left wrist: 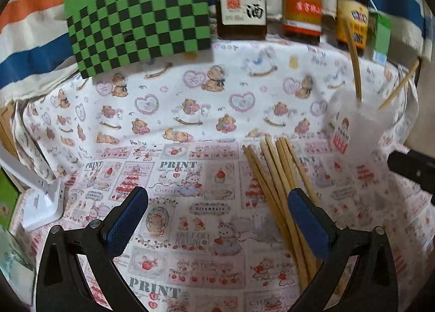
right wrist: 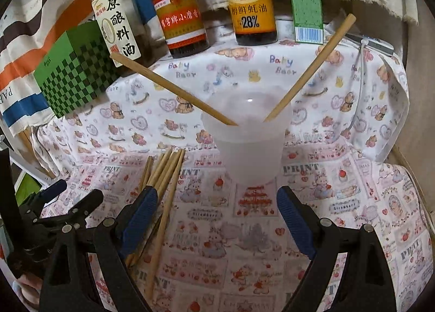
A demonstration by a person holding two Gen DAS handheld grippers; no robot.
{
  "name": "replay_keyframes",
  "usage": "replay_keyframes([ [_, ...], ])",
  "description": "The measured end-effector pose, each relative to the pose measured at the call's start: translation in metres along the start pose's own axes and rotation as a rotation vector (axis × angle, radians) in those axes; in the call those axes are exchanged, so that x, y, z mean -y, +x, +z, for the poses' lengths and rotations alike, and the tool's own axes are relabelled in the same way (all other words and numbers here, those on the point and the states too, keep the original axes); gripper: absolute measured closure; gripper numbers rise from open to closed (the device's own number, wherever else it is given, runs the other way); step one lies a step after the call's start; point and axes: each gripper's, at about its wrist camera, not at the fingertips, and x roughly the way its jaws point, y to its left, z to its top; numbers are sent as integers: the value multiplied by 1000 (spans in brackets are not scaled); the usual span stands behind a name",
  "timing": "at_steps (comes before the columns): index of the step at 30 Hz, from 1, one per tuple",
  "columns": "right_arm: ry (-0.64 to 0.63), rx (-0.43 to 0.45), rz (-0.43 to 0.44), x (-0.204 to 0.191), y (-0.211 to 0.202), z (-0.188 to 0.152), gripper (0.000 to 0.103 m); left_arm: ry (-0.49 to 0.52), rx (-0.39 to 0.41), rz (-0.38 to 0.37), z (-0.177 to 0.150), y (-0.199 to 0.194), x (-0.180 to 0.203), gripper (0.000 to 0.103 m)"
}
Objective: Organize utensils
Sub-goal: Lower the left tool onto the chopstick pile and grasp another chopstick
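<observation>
A translucent white cup point(right wrist: 248, 146) stands on the printed cloth with two wooden chopsticks point(right wrist: 310, 70) leaning out of it; it also shows at the right of the left wrist view point(left wrist: 353, 121). Several loose chopsticks point(left wrist: 277, 184) lie in a bundle on the cloth, also seen in the right wrist view point(right wrist: 163, 176). My left gripper point(left wrist: 217, 216) is open and empty, its right finger over the bundle. My right gripper point(right wrist: 217, 216) is open and empty just before the cup, its left finger over the bundle. The left gripper's body point(right wrist: 54, 203) shows at left.
Three sauce bottles point(right wrist: 179, 10) and a green carton point(right wrist: 307, 4) stand along the back. A green checkered box point(right wrist: 73, 72) sits at the back left. A white cable point(right wrist: 361, 72) runs at the right. A white object point(left wrist: 43, 203) lies at the left edge.
</observation>
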Motion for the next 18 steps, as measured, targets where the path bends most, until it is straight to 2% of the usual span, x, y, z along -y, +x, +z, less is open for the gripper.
replay_keyframes([
  [1, 0, -3, -3, 1, 1, 0, 12, 21, -5, 9, -2, 1, 3, 16],
  [3, 0, -13, -8, 2, 2, 0, 12, 67, -27, 7, -5, 7, 10, 22],
  [9, 5, -25, -18, 4, 5, 0, 12, 82, -109, -107, -9, 12, 19, 46],
  [15, 11, -34, -36, 5, 8, -1, 12, 25, -198, -224, -13, 20, 21, 62],
  [18, 7, -36, -34, 5, 7, 0, 12, -9, -233, -266, -15, 24, 21, 65],
])
